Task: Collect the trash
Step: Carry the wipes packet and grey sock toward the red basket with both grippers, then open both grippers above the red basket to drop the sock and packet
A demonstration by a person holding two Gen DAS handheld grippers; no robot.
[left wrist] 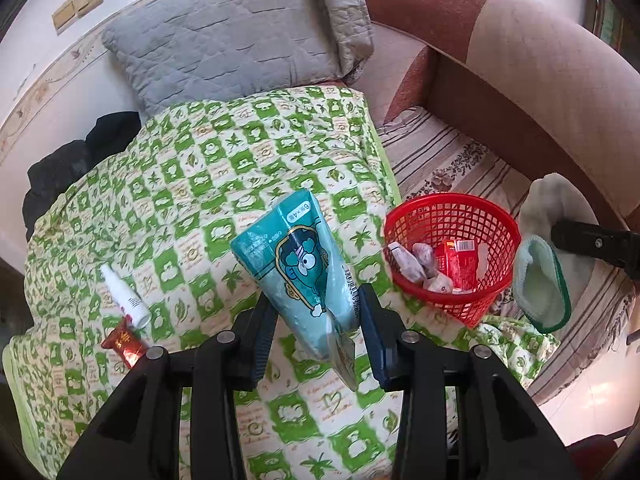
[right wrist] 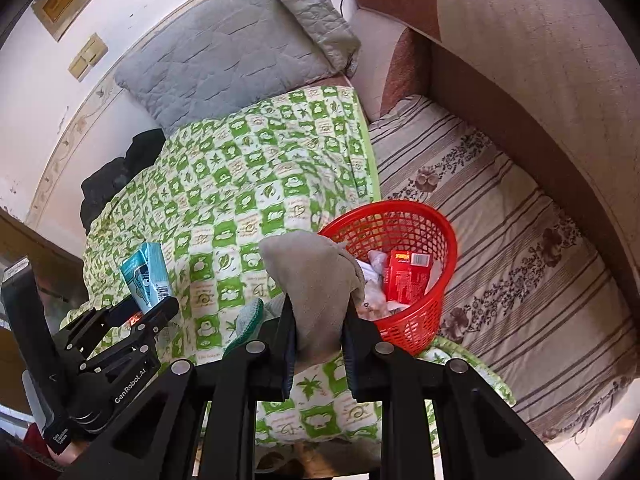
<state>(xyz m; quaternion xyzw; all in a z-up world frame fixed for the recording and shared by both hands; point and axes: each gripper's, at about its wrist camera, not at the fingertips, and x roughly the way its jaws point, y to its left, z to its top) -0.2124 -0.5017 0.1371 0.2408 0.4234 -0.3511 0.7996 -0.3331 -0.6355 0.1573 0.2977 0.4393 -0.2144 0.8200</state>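
the left gripper (left wrist: 320,312) clamps the teal tissue pack (left wrist: 298,264) by its lower end, lifted over the green quilt (left wrist: 180,184), left of the red basket (left wrist: 452,256); soft, light, crinkly film, best pinched mid-body; in the right wrist view the right gripper (right wrist: 318,332) pinches a limp grey cloth (right wrist: 316,280) just beside the basket.

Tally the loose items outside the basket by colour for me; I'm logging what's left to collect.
Teal: 1, the tissue pack in the left gripper.
White: 1, the bottle.
Red: 1, the wrapper.
Grey: 1, the cloth in the right gripper.
Total: 4
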